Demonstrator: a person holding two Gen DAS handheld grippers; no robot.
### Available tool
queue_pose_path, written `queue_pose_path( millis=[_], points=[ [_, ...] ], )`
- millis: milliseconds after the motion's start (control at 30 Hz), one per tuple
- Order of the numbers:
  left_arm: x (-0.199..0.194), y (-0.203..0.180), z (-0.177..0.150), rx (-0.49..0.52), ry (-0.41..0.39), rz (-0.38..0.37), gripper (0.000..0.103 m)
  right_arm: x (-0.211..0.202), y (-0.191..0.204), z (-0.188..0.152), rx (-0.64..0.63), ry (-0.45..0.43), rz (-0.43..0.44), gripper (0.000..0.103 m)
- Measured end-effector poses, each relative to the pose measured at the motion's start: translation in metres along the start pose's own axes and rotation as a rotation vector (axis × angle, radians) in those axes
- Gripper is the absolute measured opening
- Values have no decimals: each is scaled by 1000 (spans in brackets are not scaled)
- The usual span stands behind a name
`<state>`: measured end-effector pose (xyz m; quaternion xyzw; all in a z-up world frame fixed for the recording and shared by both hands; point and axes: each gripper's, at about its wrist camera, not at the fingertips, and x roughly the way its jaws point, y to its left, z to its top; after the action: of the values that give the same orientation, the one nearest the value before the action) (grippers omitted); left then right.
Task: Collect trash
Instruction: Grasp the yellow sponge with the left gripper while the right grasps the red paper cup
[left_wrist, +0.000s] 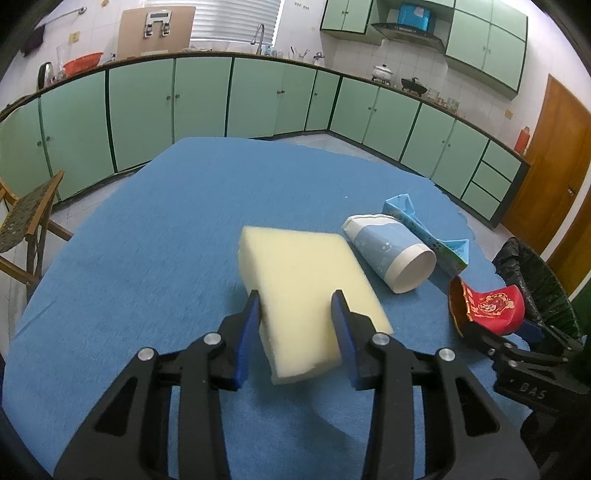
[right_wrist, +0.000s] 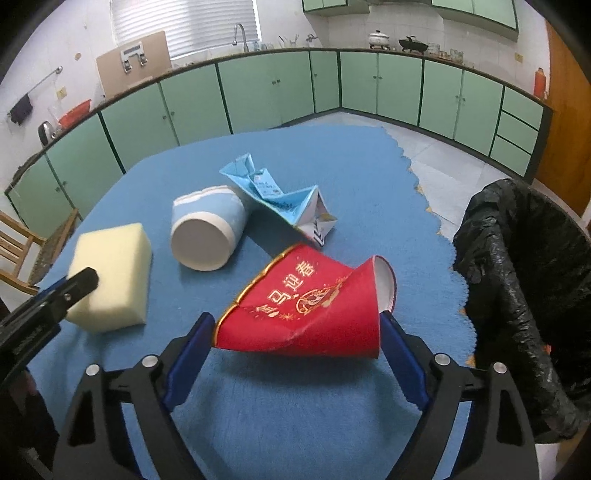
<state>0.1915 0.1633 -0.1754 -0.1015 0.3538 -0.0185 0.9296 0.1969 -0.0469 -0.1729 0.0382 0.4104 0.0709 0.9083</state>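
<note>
Left gripper (left_wrist: 297, 325): blue-padded jaws clamped on the near end of a pale yellow rectangular foam sponge (left_wrist: 306, 288), raised off the cloth. Right gripper (right_wrist: 297, 338): jaws clenched on a crushed red paper cup with gold print (right_wrist: 306, 306), held sideways, rim to the right.

Beyond them, a blue-and-white paper cup (right_wrist: 207, 229) lies on its side, touching a flattened light-blue carton (right_wrist: 280, 199). Blue tablecloth (right_wrist: 332, 158) beneath. Black-bagged bin (right_wrist: 528, 280) at the table's right edge. Green cabinets (right_wrist: 258, 88) line the far walls.
</note>
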Motion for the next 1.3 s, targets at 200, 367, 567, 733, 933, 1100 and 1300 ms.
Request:
queue_pose_path(
  millis=[200, 367, 567, 733, 933, 1100, 1300],
  points=[
    [-9, -2, 1, 6, -6, -10, 29, -19, -2, -3, -28, -18, 33, 86],
    [-6, -1, -2, -18, 12, -8, 31, -16, -11, -9, -14, 7, -4, 87],
    [-4, 0, 1, -48, 27, 11, 57, -6, -22, -13, 19, 51, -23, 88],
    [-1, -11, 0, -28, 23, 10, 72, -4, -24, -10, 34, 46, -23, 90],
    [11, -23, 2, -10, 27, 35, 87, 1, -24, -9, 36, 52, -23, 90],
    [22, -32, -1, 50, 29, 106, 91, 2, -24, -9, 25, 50, -20, 90],
    [29, -21, 0, 9, 65, 175, 94, 4, -23, -9, 10, 51, -26, 91]
  ],
)
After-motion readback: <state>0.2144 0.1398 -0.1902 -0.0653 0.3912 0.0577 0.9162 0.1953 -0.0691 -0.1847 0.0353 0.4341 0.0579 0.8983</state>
